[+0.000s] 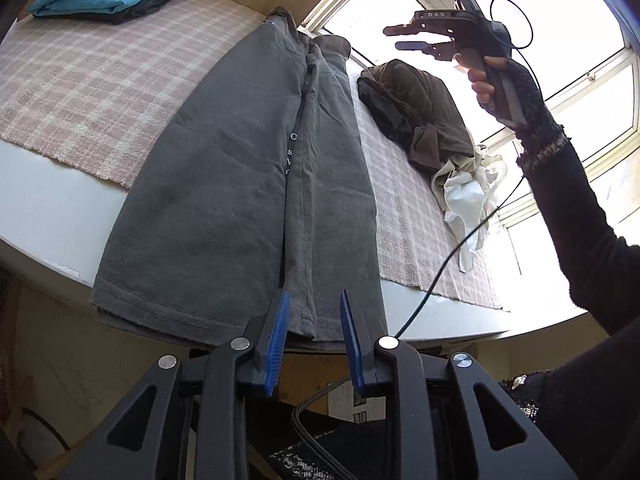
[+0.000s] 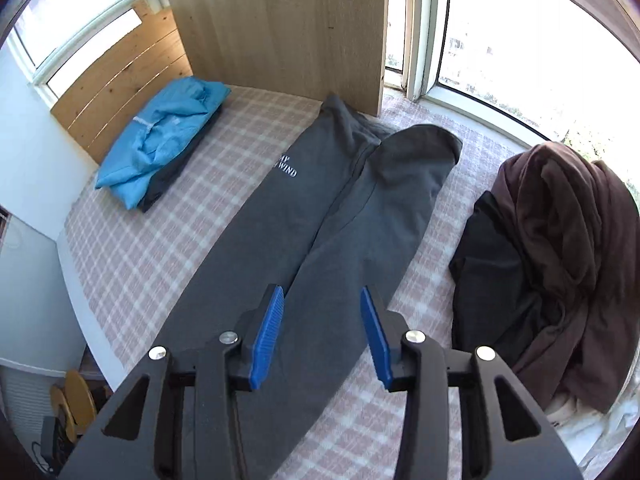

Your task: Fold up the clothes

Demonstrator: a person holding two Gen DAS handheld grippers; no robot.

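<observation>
Grey garment (image 2: 320, 240) lies flat on checked pink cloth (image 2: 168, 248), folded lengthwise into narrow strip; long axis runs from near table edge toward wooden board (image 2: 280, 28).

Left gripper (image 1: 314, 330) at near hem, jaws partly open, nothing between pads; hem just ahead of tips, seemingly not touching, though fisheye angle makes this uncertain.

Right gripper (image 2: 322, 334) raised above strip, pointing down along its length, jaws partly open, empty.

Left nearer to hem. Next fold likely carries near end along long axis toward far end.

Folded blue garment (image 2: 160, 136) left, brown heap (image 2: 560, 248) right, both well apart.
</observation>
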